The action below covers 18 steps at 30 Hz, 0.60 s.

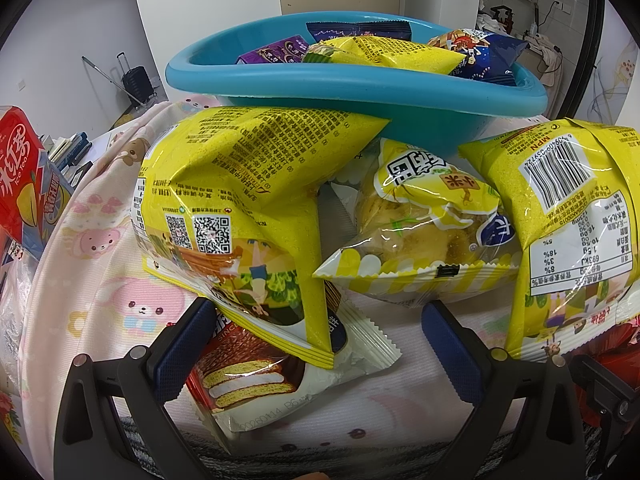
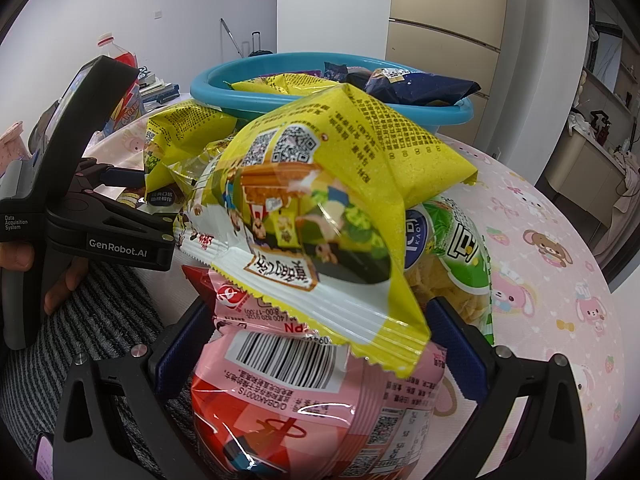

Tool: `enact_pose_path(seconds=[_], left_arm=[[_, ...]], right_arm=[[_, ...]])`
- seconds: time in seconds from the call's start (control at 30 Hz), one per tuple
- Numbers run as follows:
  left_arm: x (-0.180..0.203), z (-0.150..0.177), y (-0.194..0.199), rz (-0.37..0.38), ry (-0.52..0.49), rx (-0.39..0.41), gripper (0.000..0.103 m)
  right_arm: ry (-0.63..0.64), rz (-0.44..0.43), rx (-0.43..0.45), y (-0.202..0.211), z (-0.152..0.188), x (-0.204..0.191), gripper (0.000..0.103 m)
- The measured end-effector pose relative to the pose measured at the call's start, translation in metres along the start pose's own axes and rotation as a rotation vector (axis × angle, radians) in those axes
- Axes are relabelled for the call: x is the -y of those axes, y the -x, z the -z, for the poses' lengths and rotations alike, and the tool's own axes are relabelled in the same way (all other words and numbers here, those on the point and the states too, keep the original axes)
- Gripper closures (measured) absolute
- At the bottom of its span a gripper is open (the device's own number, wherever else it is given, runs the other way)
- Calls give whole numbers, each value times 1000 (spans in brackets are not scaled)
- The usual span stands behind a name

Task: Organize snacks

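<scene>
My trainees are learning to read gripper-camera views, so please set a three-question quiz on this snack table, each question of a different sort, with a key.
1. True or false: the blue basin already holds snack packets.
2. Multiple choice: which packet lies between the fingers of the right gripper? A) pink-and-red packet B) purple packet C) chocolate pie packet
3. Fill in: in the left wrist view, the chocolate pie packet lies partly under a ____ packet.

Key: 1 true; 2 A; 3 yellow.
</scene>
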State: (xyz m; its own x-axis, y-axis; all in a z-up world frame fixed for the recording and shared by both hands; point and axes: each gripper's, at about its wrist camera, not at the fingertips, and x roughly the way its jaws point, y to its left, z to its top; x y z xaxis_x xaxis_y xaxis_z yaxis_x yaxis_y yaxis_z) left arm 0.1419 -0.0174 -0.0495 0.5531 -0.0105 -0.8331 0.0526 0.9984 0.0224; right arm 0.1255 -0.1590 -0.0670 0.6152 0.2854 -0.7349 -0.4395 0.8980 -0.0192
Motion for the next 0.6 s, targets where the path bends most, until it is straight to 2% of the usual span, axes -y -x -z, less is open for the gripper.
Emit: enact_pose_path(seconds=[0.6], left_arm=[[-18, 10, 22, 31, 25, 53, 0]], right_arm=[[1, 4, 3, 0, 0, 0, 0]])
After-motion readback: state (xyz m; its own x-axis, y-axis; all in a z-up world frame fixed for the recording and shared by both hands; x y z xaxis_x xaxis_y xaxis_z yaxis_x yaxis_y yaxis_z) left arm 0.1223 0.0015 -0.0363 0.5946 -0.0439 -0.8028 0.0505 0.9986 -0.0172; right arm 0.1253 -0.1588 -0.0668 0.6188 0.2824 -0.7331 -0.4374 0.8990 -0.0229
